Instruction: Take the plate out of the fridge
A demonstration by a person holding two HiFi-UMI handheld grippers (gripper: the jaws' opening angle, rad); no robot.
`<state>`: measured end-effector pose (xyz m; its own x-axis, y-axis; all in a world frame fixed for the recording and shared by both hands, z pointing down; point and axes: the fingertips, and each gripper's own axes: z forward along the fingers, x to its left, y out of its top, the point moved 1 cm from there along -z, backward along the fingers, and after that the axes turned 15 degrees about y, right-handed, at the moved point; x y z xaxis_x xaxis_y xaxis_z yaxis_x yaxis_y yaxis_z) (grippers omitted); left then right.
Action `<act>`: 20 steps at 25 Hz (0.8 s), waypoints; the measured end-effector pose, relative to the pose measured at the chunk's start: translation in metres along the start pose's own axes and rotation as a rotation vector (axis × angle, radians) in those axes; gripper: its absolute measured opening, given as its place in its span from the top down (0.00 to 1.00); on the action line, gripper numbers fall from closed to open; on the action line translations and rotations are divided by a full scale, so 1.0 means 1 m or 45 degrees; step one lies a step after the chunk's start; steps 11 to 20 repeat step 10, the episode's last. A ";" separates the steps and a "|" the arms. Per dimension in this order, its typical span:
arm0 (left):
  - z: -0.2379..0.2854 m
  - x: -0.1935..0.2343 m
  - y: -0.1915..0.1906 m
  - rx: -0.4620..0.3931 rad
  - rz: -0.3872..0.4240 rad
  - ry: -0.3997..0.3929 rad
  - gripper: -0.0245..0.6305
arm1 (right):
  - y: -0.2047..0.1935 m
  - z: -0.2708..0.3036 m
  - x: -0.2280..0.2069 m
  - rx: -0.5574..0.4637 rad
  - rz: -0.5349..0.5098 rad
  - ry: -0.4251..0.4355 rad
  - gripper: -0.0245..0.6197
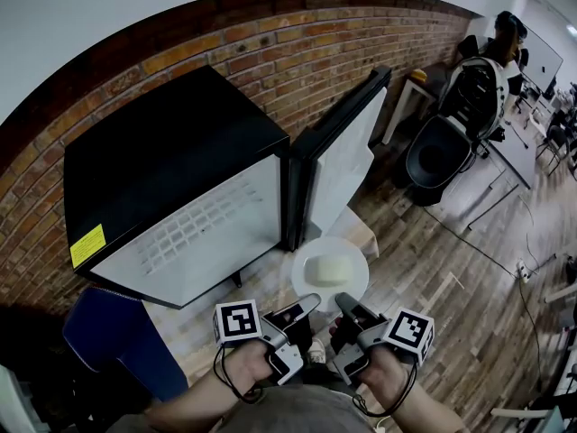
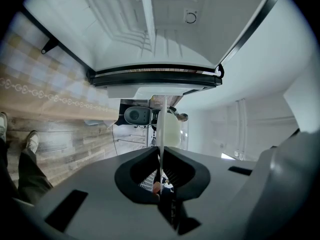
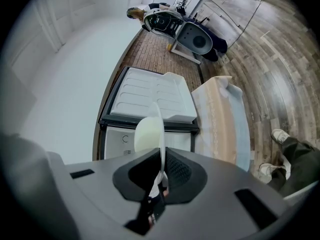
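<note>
A round white plate [image 1: 353,260] with a pale yellow block [image 1: 326,269] on it hangs level in front of the small black fridge [image 1: 180,133], outside it. My left gripper [image 1: 309,302] is shut on the plate's near left rim. On the near right rim my right gripper [image 1: 343,300] is also shut. Each gripper view shows the plate edge-on, a thin white line between the jaws: plate [image 2: 162,129], left gripper [image 2: 161,159]; plate [image 3: 161,134], right gripper [image 3: 163,159]. The fridge door [image 1: 343,152] stands open to the right, and the white interior [image 2: 150,24] shows.
The fridge stands on a low cloth-covered stand [image 1: 365,233] against a brick wall [image 1: 297,52]. A blue seat [image 1: 117,332] is at the lower left. Office chairs [image 1: 446,142] and desks stand at the upper right on the wooden floor [image 1: 451,296]. The person's shoes [image 2: 31,140] are below.
</note>
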<state>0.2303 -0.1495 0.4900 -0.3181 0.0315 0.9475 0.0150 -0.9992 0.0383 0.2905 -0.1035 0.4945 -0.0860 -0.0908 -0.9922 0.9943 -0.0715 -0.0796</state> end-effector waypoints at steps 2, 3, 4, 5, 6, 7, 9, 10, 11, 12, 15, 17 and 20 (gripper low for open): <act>-0.001 0.000 0.001 -0.004 0.003 -0.001 0.91 | -0.001 0.001 0.000 0.006 0.000 -0.001 0.90; -0.001 0.000 0.002 -0.006 0.006 -0.002 0.91 | -0.001 0.002 0.001 0.008 0.001 0.002 0.90; -0.001 0.001 0.002 -0.007 0.009 -0.002 0.91 | -0.001 0.002 0.001 0.010 0.002 0.005 0.90; -0.001 0.001 0.002 -0.008 0.009 -0.003 0.91 | -0.001 0.002 0.001 0.011 0.001 0.006 0.90; -0.001 0.001 0.002 -0.009 0.008 -0.003 0.91 | -0.001 0.002 0.001 0.012 0.000 0.005 0.90; -0.001 0.001 0.003 -0.011 0.007 -0.003 0.91 | -0.001 0.002 0.000 0.013 -0.002 0.003 0.90; -0.002 0.001 0.003 -0.012 0.006 -0.004 0.91 | -0.001 0.002 0.001 0.015 -0.003 0.001 0.90; -0.003 0.001 0.003 -0.013 0.006 -0.004 0.91 | -0.002 0.002 0.001 0.016 -0.003 0.000 0.90; -0.003 0.001 0.003 -0.013 0.006 -0.004 0.91 | -0.002 0.002 0.001 0.016 -0.003 0.000 0.90; -0.003 0.001 0.003 -0.013 0.006 -0.004 0.91 | -0.002 0.002 0.001 0.016 -0.003 0.000 0.90; -0.003 0.001 0.003 -0.013 0.006 -0.004 0.91 | -0.002 0.002 0.001 0.016 -0.003 0.000 0.90; -0.003 0.001 0.003 -0.013 0.006 -0.004 0.91 | -0.002 0.002 0.001 0.016 -0.003 0.000 0.90; -0.003 0.001 0.003 -0.013 0.006 -0.004 0.91 | -0.002 0.002 0.001 0.016 -0.003 0.000 0.90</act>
